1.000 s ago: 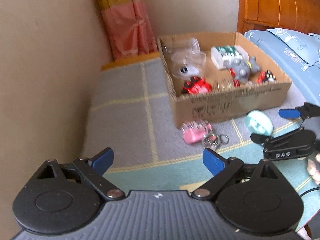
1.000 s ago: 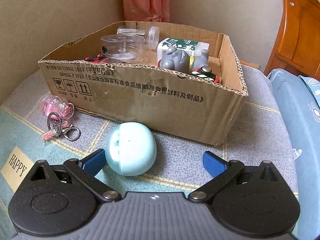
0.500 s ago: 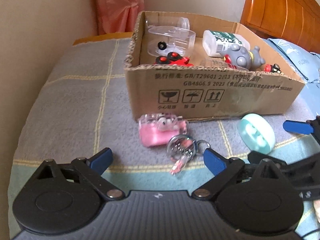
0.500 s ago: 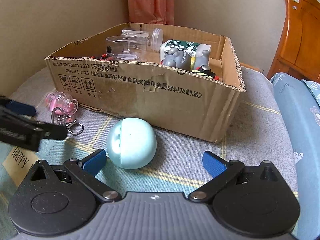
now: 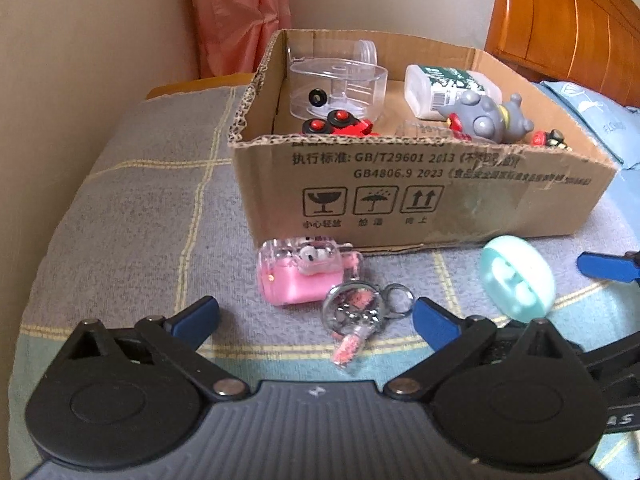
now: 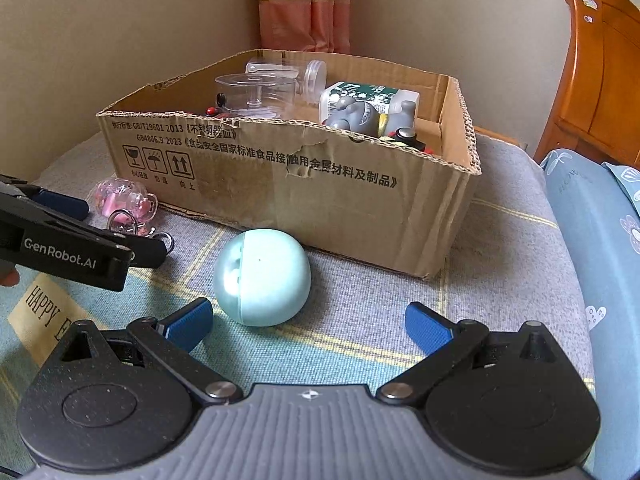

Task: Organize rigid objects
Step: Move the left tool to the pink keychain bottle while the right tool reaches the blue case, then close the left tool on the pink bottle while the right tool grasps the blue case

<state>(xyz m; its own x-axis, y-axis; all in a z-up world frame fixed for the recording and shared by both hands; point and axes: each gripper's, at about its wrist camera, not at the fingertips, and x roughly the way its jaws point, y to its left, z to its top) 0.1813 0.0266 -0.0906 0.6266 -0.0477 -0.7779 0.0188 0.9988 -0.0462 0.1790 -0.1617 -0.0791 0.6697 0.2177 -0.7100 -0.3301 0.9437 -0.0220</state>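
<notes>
Closer now, our left gripper [image 5: 316,312] hangs wide open and empty over the pink translucent plastic keychain case [image 5: 304,274], near the brown cardboard box [image 5: 420,196].
We centre both fingers around it before closing; our right gripper [image 6: 308,320], spread and empty, waits behind the pale teal egg-shaped case [image 6: 262,276].

From my right gripper [image 6: 308,322], whose jaws stood wide apart with nothing between them, I saw the pale teal egg-shaped case [image 6: 262,277] lying on the plaid blanket [image 6: 500,280] just ahead of the left fingertip [image 6: 192,320]. Behind it sat the cardboard box [image 6: 320,184], holding a clear plastic container [image 6: 256,94], a grey figurine [image 6: 356,118] and a white bottle [image 6: 368,94]. My left gripper [image 6: 64,216] reached in from the left beside the pink keychain charm [image 6: 124,200].
</notes>
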